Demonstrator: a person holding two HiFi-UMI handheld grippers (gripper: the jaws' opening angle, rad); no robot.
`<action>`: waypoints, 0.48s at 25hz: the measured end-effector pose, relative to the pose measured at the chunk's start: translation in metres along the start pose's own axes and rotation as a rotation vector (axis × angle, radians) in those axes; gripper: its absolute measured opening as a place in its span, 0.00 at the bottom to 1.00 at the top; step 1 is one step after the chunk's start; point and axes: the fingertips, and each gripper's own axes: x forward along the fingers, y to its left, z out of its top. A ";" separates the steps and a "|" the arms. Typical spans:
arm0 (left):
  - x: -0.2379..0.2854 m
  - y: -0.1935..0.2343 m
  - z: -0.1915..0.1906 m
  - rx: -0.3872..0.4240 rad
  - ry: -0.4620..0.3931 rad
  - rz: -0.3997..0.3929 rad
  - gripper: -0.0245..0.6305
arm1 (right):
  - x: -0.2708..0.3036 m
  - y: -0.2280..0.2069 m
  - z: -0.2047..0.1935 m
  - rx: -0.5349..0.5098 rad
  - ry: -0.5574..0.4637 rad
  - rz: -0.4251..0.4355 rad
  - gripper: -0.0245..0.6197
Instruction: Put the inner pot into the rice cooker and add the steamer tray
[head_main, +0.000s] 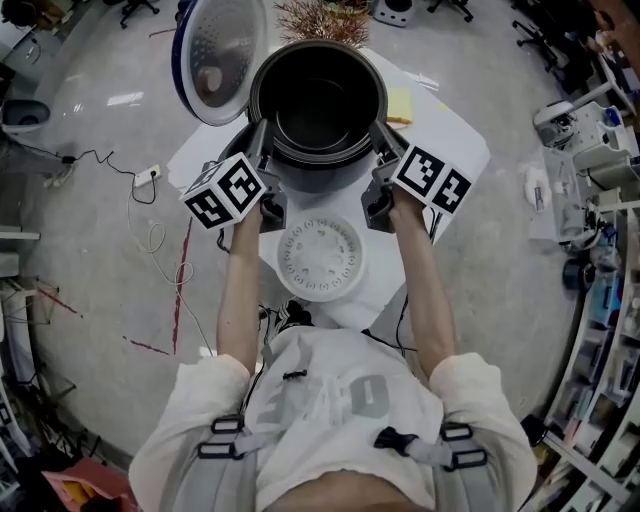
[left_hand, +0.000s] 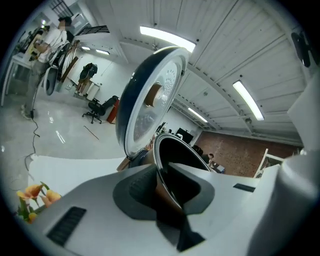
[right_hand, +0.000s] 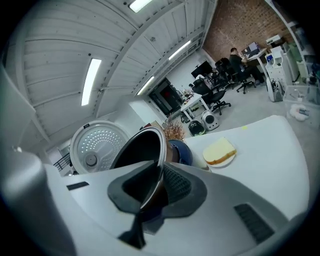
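Your left gripper (head_main: 262, 140) is clamped on the rim of the pot (head_main: 318, 105). Its own view shows the thin metal edge pinched between the two dark pads (left_hand: 140, 192). Your right gripper (head_main: 383, 140) grips the opposite side of the rim the same way, with the edge running up between its jaws. The pot hangs between the two grippers, mouth up, directly over the dark blue rice cooker (head_main: 318, 178). I cannot tell whether it is seated all the way. The lid (head_main: 222, 50) stands open just beyond your left gripper and to its outer side. The white steamer tray (head_main: 320, 258) lies flat on the table (head_main: 445, 150), behind the gripper tips and between your forearms, apart from the rice cooker.
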 end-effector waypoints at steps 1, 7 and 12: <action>0.002 0.002 -0.004 0.022 0.017 0.012 0.13 | 0.001 -0.003 -0.002 -0.013 0.006 -0.011 0.13; 0.008 0.009 -0.015 0.090 0.072 0.056 0.14 | 0.008 -0.012 -0.010 -0.022 0.033 -0.042 0.13; 0.012 0.019 -0.024 0.104 0.106 0.096 0.15 | 0.012 -0.016 -0.017 -0.050 0.058 -0.068 0.14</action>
